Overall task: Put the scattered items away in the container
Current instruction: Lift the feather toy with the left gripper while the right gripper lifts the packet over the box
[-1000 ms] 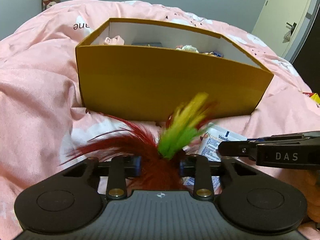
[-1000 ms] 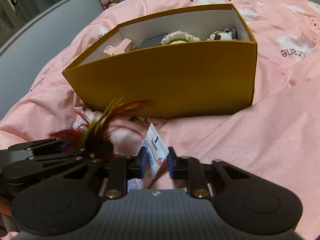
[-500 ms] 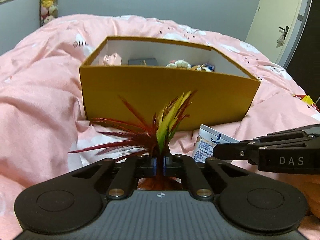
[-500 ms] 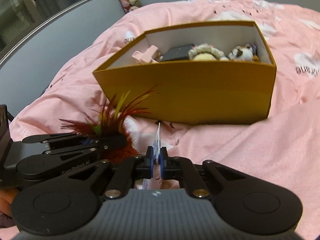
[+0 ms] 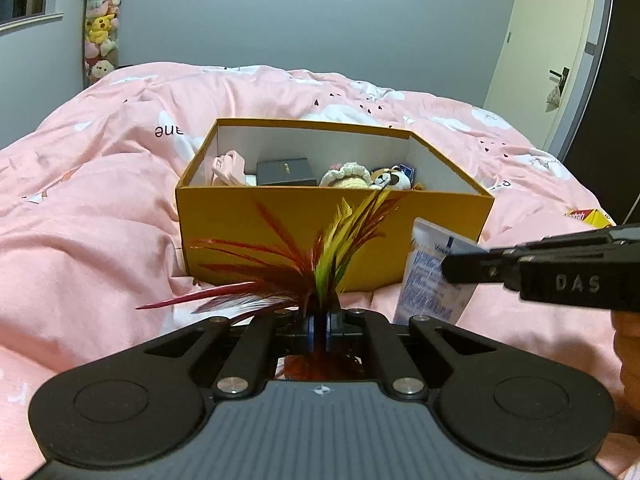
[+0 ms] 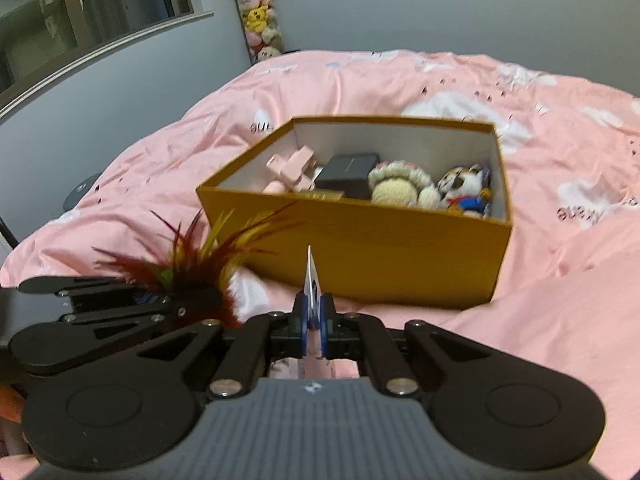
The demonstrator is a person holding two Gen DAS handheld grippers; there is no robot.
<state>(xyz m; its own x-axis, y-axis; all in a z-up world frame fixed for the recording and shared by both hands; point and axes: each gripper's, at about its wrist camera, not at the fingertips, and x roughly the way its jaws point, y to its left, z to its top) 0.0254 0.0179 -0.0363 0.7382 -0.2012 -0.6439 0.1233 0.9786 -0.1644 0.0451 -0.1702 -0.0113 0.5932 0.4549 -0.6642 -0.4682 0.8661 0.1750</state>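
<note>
Pink bedding with white cloud prints [image 5: 100, 216] is spreading under everything we are seeing, and on this bed the mustard cardboard box [image 5: 280, 232] is sitting open. Our right wrist view is looking down into the box and showing a pink clip [image 6: 292, 170], a black case [image 6: 348, 174], a crocheted toy [image 6: 400, 190] and a small plush animal [image 6: 464, 190] lying along its floor; our left wrist view is catching only their tops over the near wall. The left view alone is showing a yellow packet [image 5: 588, 216] lying on the bed to the right of the box, and a door beyond it.

We are holding the left gripper [image 5: 320, 322] clenched on a red, yellow and green feather toy [image 5: 312, 256], just before the box. Our right gripper [image 6: 314, 320] is pinched on a white-and-blue sachet [image 6: 311, 280], edge-on here, while the left view is showing its printed face.
</note>
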